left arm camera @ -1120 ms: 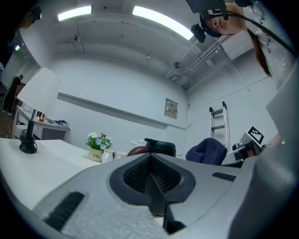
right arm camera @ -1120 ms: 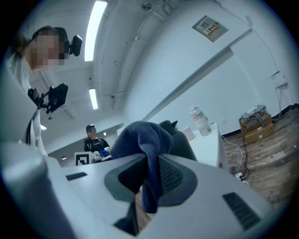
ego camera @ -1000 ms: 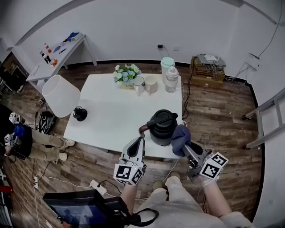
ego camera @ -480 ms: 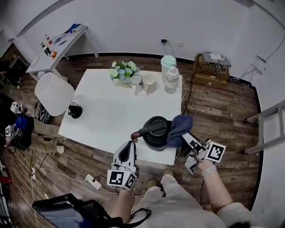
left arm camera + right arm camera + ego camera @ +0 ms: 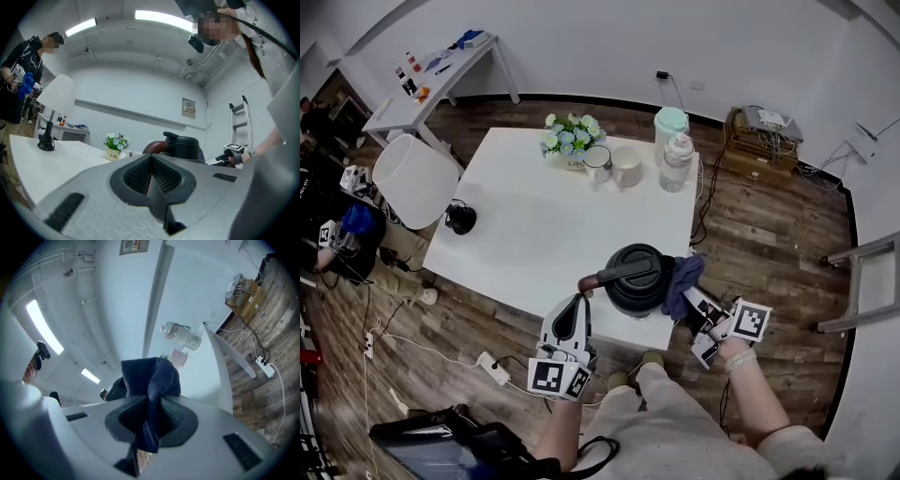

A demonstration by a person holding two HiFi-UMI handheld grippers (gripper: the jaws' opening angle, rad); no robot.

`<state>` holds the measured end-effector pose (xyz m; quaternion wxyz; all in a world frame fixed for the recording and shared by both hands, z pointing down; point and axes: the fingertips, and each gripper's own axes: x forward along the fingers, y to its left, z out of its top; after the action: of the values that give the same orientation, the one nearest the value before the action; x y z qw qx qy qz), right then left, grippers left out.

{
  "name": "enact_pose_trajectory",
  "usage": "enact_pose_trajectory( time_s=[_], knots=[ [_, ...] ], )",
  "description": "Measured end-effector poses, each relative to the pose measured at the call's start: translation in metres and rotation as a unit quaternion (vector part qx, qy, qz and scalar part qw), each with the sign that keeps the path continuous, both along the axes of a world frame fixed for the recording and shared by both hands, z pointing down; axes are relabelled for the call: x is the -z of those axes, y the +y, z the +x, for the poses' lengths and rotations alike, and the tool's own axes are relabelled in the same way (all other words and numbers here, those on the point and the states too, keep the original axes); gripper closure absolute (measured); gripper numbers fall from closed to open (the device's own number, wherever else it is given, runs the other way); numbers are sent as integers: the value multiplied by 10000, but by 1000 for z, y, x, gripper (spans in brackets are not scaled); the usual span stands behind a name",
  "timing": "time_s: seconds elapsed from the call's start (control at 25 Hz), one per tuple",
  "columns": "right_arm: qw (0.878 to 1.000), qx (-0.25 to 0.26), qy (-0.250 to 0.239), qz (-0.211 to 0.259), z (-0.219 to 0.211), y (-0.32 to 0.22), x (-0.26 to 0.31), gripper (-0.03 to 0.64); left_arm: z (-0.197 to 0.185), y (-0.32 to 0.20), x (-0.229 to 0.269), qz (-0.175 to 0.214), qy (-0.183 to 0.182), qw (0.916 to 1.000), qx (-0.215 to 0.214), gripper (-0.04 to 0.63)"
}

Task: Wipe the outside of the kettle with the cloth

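Observation:
A black kettle (image 5: 635,278) stands near the front edge of the white table (image 5: 534,216), with its brown handle (image 5: 598,277) pointing left. My left gripper (image 5: 582,300) is shut on the end of that handle; in the left gripper view the kettle (image 5: 185,145) rises just beyond the closed jaws of the left gripper (image 5: 151,161). A dark blue cloth (image 5: 683,279) lies against the kettle's right side, with my right gripper (image 5: 691,298) shut on it. In the right gripper view the cloth (image 5: 152,376) bunches out of the right gripper (image 5: 152,416) and hides most of the kettle (image 5: 115,387).
At the table's far edge stand a flower pot (image 5: 572,136), two cups (image 5: 612,166), a clear jar (image 5: 678,159) and a mint-lidded container (image 5: 671,127). A white lamp (image 5: 412,180) stands at the left edge. A person stands at the far left.
The cloth has slid up and then slightly back down along the kettle's right side with my right gripper. My left gripper has stayed at the handle. The head camera has shifted.

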<state>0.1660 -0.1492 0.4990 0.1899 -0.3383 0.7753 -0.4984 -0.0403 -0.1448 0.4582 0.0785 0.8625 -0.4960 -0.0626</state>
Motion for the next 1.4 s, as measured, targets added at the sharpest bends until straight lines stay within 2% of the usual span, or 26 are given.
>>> enact_pose_trajectory(
  time_s=[0.12, 0.28, 0.44, 0.6, 0.68, 0.76, 0.92, 1.0, 1.16, 1.24, 1.32, 1.4],
  knots=[
    [9999, 91, 117, -87, -5, -2, -13, 566, 5, 1, -2, 5, -11, 10000, -53, 588],
    [9992, 148, 246, -275, -8, -1, -33, 566, 23, 11, -6, -66, -34, 9994, -349, 588],
    [9922, 273, 939, -779, -1, 5, -70, 566, 38, 16, -6, -117, 17, 9988, -472, 589],
    [9838, 459, 1414, -1006, 1, 4, -86, 566, 50, 18, -2, -121, 46, 9984, -554, 588],
    [9790, 552, 1738, -908, 5, 1, -86, 566, 53, 21, -2, -142, 73, 9981, -588, 589],
    [9760, 683, 1982, -588, 14, -9, -71, 566, 55, 22, -2, -146, 105, 9979, -626, 588],
    [9771, 1271, 1671, 331, 26, -42, 0, 566, 60, 23, 3, -81, 131, 9976, -675, 589],
    [9680, 1861, 1500, 764, 17, -54, 38, 566, 61, 22, 6, -62, 141, 9976, -678, 588],
    [9265, 3244, 1449, 1237, -13, -68, 79, 566, 61, 20, 10, -22, 177, 9976, -674, 589],
    [9091, 3799, 1223, 1193, -24, -71, 82, 566, 62, 18, 10, -19, 196, 9976, -667, 588],
    [8983, 4158, 1012, 993, -31, -72, 73, 566, 63, 17, 9, -13, 202, 9976, -669, 589],
    [8903, 4333, 1169, 775, -34, -74, 54, 566, 65, 17, 9, 21, 164, 9975, -692, 589]
  ],
)
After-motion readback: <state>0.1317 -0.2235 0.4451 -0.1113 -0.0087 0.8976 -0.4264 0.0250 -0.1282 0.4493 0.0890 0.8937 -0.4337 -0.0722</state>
